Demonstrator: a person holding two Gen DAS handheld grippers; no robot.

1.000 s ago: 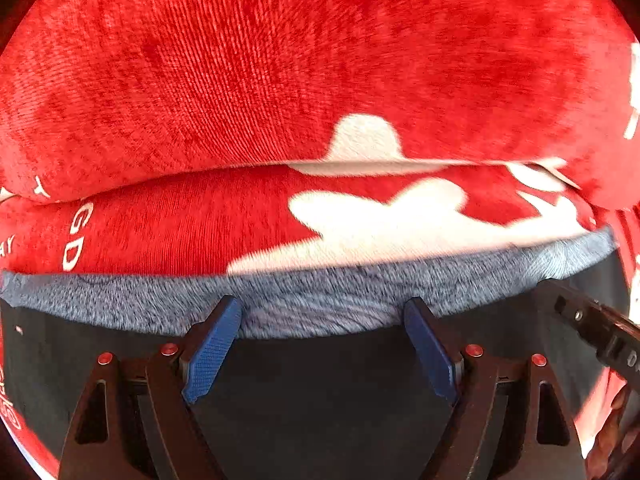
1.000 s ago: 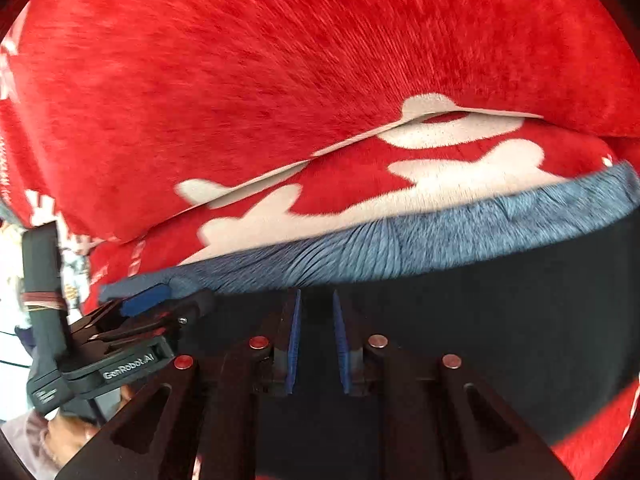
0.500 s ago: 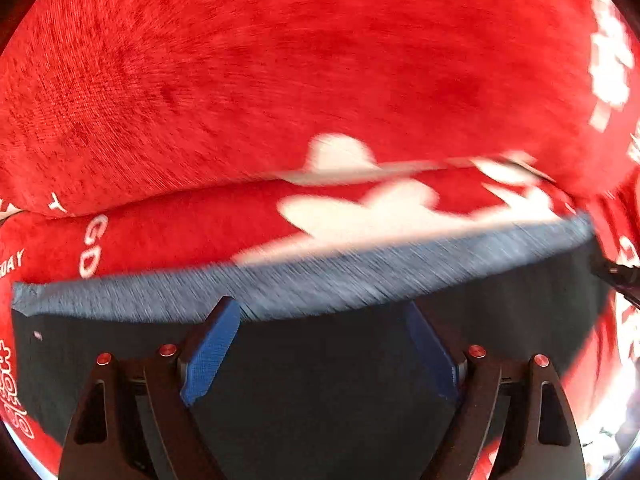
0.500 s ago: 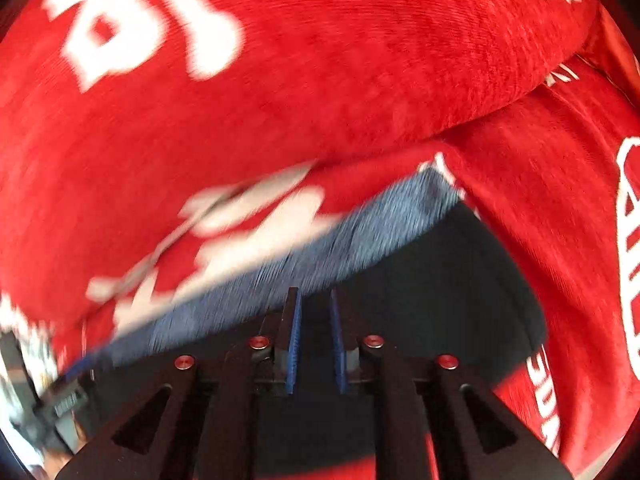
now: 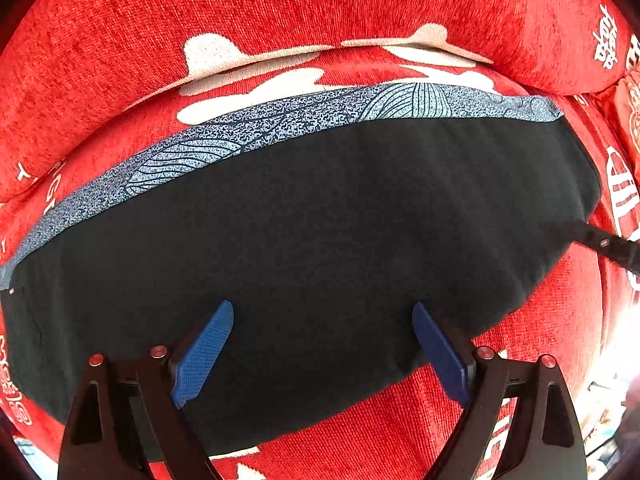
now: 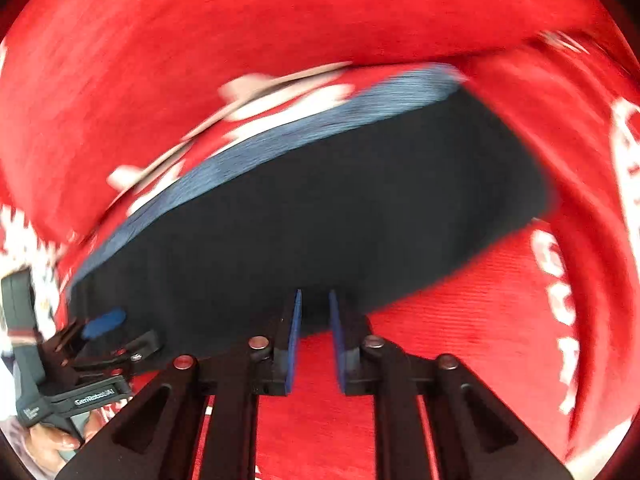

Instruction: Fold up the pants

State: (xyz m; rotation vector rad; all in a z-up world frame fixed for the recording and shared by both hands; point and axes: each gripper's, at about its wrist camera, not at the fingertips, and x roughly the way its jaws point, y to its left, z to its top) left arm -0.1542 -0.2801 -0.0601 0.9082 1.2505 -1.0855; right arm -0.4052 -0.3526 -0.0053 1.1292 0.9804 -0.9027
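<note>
Black pants (image 5: 320, 220) — folded flat, patterned grey waistband (image 5: 280, 120).

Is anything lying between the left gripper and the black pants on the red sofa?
Nothing visible does. The left gripper hangs directly over the black pants, its jaws opening with only bare dark cloth below. The pants lie flat on the red sofa, with nothing on top.

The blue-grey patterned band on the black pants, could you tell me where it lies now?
The blue-grey patterned band runs along the far edge of the black pants in both wrist views, bordering the red cushion with white print.
</note>
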